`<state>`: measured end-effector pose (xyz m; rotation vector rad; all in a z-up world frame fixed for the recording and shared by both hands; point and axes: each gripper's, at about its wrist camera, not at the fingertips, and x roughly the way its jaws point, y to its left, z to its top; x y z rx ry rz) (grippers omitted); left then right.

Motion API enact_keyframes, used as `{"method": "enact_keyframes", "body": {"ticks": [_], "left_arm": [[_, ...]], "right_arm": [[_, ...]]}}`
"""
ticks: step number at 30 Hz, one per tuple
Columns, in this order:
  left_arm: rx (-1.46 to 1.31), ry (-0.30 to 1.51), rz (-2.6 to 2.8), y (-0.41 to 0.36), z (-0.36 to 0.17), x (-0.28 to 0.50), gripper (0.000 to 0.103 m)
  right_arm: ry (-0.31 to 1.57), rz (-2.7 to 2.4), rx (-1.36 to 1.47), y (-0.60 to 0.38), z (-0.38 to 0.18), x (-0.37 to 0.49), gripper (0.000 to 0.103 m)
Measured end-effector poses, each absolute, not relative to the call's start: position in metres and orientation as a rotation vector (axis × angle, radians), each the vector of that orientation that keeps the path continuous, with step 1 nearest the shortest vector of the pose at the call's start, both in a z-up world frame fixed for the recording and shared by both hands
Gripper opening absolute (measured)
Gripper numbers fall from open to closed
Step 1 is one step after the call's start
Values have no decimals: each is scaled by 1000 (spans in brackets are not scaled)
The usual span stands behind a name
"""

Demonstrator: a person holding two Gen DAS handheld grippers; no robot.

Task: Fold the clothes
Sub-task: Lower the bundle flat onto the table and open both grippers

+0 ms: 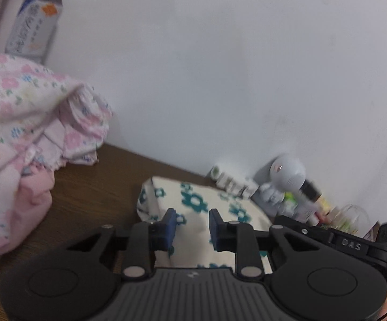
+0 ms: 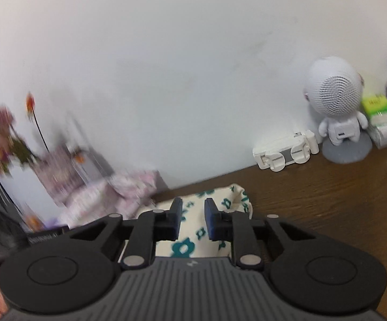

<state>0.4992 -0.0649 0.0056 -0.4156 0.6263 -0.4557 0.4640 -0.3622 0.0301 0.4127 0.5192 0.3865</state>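
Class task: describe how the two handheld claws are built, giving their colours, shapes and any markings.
Both the left claw and the right claw are matt black. Each has a ribbed grey central plate, two round discs at the sides, silver pivot pins, and two flat fingers with blue pads. The left wrist view shows raised letters "DAS".

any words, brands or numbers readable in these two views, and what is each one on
"DAS": raised letters on the black body of the right tool, seen in the left wrist view.
Bottle label: large characters, too blurred to read.
Black box by the left edge of the right wrist view: a line of white print, too blurred to read.
Green tissue pack: print too small to read.
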Motion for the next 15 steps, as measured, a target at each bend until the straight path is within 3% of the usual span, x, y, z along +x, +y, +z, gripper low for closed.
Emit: {"method": "enact_keyframes", "body": {"ticks": [6,10,12,15], "left_arm": [[-437,634,-475,-61,2,500,25],[-441,603,-482,-58,12,492,44],[-404,574,-465,-59,20,482,59],[-327,534,-414,-63,29,465,82]], "right_arm": [[581,321,360,-353,11,475,16],[525,340,381,-356,23,461,20],[486,348,362,-352,33,451,45],[463,342,275,-338,45,437,60]]}}
